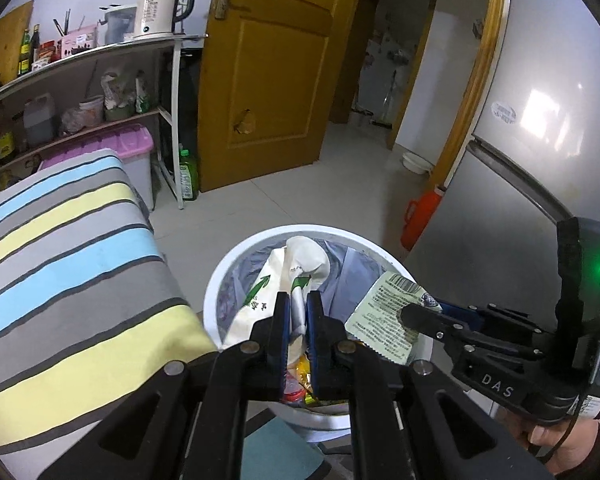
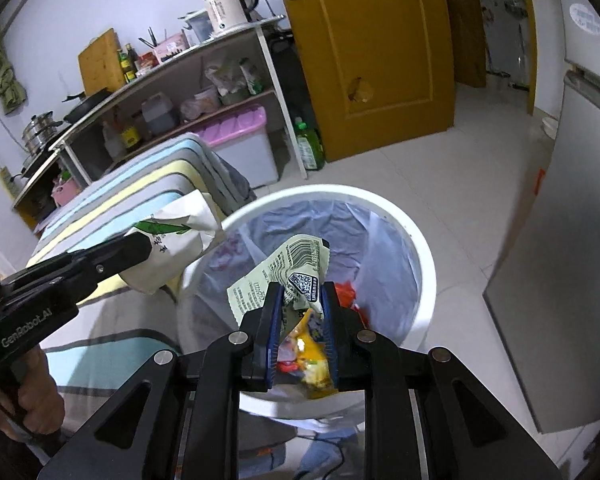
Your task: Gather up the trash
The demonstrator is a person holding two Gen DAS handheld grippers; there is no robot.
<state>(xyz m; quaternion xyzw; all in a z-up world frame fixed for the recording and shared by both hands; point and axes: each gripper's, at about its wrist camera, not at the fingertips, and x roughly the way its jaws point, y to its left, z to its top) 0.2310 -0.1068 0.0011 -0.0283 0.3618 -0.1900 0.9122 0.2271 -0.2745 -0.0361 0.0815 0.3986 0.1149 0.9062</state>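
partly, each tool (image 1: pixel 298 312) (image 2: pixel 300 304) hides its wrapper (image 1: pixel 268 300) (image 2: pixel 296 276) over the bin (image 2: pixel 420 256).

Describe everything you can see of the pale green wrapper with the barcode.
The pale green wrapper is a thin, crinkled packet, plastic film by its look, printed with dense text, a barcode and a QR code, with one zigzag-cut edge. The right gripper is shut on it, pinching its lower part between blue pads. It hangs tilted over the open white bin, above the trash inside. Only the gripper appears to touch it.
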